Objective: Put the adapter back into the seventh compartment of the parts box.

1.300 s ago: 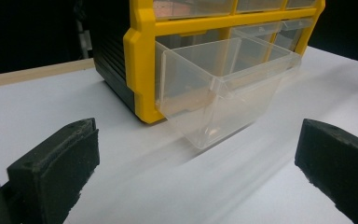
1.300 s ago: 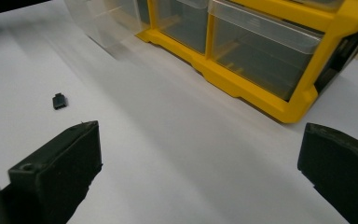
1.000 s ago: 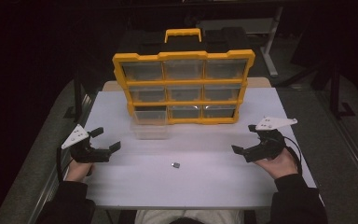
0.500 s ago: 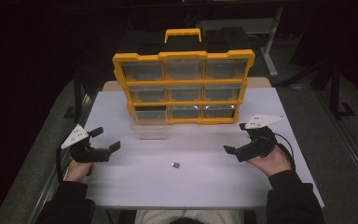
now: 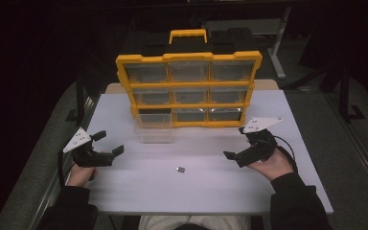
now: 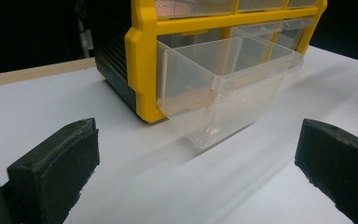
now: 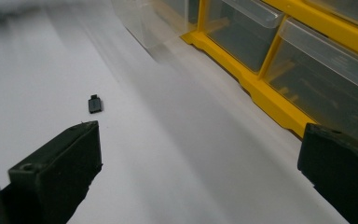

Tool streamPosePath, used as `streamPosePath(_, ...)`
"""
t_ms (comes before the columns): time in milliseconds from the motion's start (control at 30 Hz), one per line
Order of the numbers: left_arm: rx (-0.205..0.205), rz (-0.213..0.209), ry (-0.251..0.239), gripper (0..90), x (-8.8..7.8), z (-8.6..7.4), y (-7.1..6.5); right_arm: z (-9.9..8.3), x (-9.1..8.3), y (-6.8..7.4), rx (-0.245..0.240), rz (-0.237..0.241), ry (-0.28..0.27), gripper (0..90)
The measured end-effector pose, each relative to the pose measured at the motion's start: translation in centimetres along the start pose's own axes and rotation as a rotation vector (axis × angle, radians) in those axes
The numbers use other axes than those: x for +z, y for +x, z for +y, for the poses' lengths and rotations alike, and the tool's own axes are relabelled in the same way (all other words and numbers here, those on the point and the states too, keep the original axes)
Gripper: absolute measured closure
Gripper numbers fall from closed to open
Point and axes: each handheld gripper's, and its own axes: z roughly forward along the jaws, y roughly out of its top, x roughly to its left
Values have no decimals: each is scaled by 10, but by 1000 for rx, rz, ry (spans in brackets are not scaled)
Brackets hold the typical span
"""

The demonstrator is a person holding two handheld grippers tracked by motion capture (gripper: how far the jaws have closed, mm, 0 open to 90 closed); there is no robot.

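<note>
The table [image 5: 139, 191] has a flat white top with a pale wooden strip along its far edge; it stands in a dark room with grey flooring on both sides and a metal frame leg at the far right. A yellow organizer [image 5: 189, 91] with a black body and a yellow carry handle stands upright at the far middle of the table, showing 3 rows of 3 clear drawers. The lower-left clear drawer [image 5: 153, 128] is pulled forward out of its slot, its front end tipped down toward the table, and it appears empty in the left gripper view [image 6: 223, 88]. A small dark part [image 5: 180, 169] lies alone on the bare top near the table's middle, well apart from the organizer; the right gripper view shows it just ahead of one jaw [image 7: 94, 103]. The left tongs [image 5: 109, 147] are spread and hold nothing, resting low at the table's left edge, aimed at the pulled drawer. The right tongs [image 5: 234, 157] are also spread and empty. Compared with 0.5 s ago, the right tongs have shifted slightly toward the small dark part; the left tongs, drawer and part are unchanged.
</note>
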Motion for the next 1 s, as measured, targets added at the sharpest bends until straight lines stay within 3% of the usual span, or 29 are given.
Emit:
streamPosePath(367, 3, -3, 0, 0, 0, 0, 0, 14, 12, 6, -35, 25, 30, 0)
streamPosePath(1000, 3, -4, 3, 0, 0, 0, 0, 21, 31, 16, -75, 60, 84, 0)
